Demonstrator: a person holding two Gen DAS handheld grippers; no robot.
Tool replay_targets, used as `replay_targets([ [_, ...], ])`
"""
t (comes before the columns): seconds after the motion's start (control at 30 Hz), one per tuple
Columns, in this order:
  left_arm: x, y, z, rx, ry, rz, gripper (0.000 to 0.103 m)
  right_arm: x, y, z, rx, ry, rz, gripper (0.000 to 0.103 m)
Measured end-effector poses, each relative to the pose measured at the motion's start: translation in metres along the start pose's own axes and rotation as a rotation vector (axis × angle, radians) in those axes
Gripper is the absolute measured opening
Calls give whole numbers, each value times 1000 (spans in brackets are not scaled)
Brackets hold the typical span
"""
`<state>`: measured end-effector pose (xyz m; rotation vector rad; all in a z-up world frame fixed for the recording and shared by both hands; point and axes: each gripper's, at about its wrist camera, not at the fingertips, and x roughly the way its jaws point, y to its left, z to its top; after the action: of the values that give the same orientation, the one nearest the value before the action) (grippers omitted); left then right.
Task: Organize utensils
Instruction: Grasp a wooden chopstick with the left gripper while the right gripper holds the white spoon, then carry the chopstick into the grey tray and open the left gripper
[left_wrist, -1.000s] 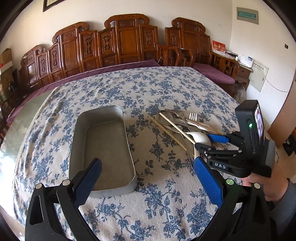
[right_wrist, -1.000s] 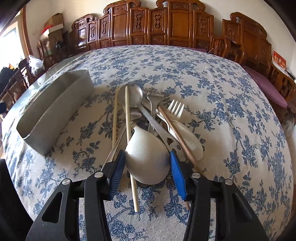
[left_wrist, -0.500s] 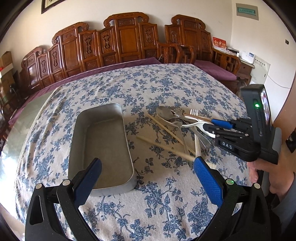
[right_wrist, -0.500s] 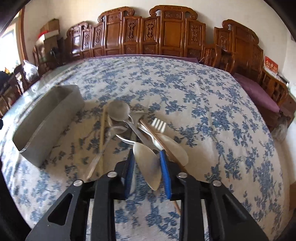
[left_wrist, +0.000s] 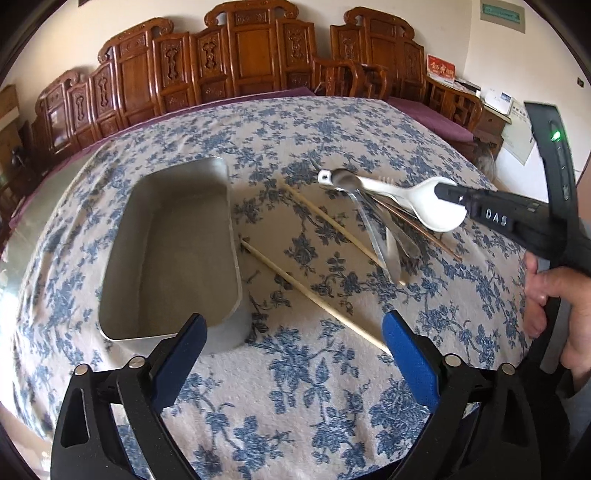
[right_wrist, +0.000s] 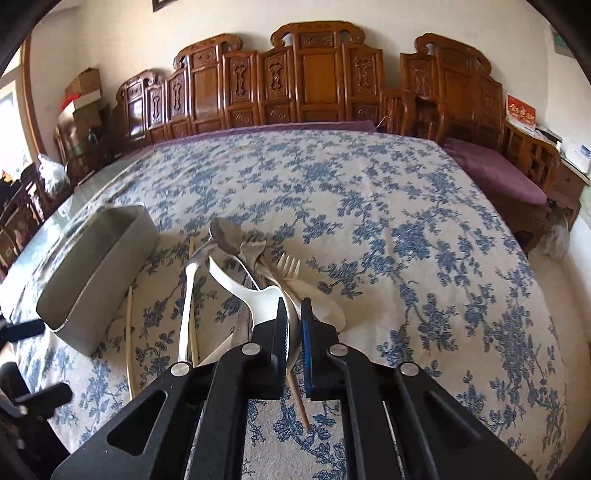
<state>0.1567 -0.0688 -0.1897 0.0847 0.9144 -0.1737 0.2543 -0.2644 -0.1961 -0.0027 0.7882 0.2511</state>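
My right gripper (right_wrist: 294, 325) is shut on the bowl of a white ceramic spoon (right_wrist: 255, 291) and holds it above the pile; the spoon also shows in the left wrist view (left_wrist: 413, 201), lifted, with its handle pointing left. Under it lies a heap of metal spoons (right_wrist: 225, 234), a fork (right_wrist: 290, 264) and chopsticks (left_wrist: 314, 291) on the floral cloth. An empty metal tray (left_wrist: 173, 251) sits left of the pile. My left gripper (left_wrist: 293, 347) is open and empty, near the tray's front end.
The round table carries a blue floral tablecloth (right_wrist: 406, 229). Carved wooden chairs (right_wrist: 314, 77) ring the far side. The right gripper's body and the hand holding it (left_wrist: 554, 295) fill the right of the left wrist view.
My right gripper closed on the white spoon's bowl and lifted it off the pile. One chopstick rolled toward the tray. The left gripper stayed open and hardly moved.
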Motion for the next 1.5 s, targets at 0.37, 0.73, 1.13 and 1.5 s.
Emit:
replay_targets([
  [0.37,38,-28,1,3,101,-59,70,-19,-23,-7,80,-44,-71,7],
  [0.73,47,-26,-19,21,171,-22,31,-15,-17,-10,62,-35,-76,7],
  [1.13,21,0,-25,-14,140,-32,4,-30,-12,-15,73,-38,-87,7],
  [1.5,-35,21,-8,-8,7,-25,4,-47,9,-8,64,-63,-70,7],
])
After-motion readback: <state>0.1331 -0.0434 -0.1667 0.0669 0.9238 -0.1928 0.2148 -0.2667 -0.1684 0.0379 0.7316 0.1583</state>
